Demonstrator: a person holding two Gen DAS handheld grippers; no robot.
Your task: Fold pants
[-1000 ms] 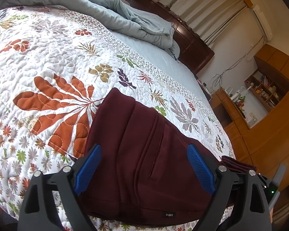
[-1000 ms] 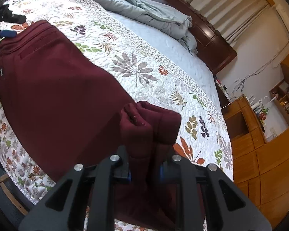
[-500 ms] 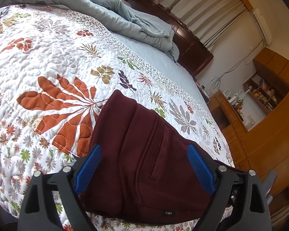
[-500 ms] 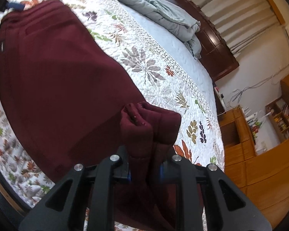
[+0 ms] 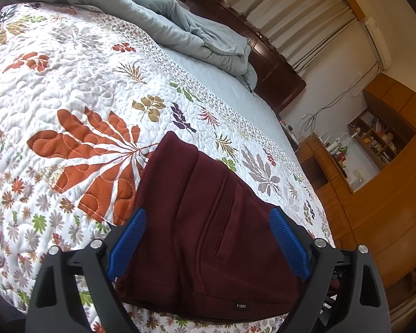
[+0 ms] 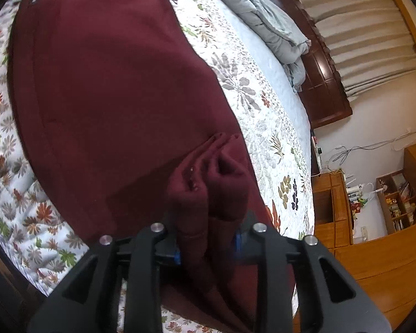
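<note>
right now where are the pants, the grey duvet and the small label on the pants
pants (image 6: 111, 88), right wrist view, flat middle of the fabric
grey duvet (image 5: 180, 25), left wrist view, bunched folds near the headboard
label (image 5: 240, 306), left wrist view, black tag at the near hem

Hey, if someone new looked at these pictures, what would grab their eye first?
First the dark red pants, spread flat across the leaf-patterned quilt near the bed's edge. Next, the right gripper, its fingers just opening, with a bunched fold of the pants between them. Behind, a rumpled grey-blue duvet lies heaped against the dark wooden headboard.
</note>
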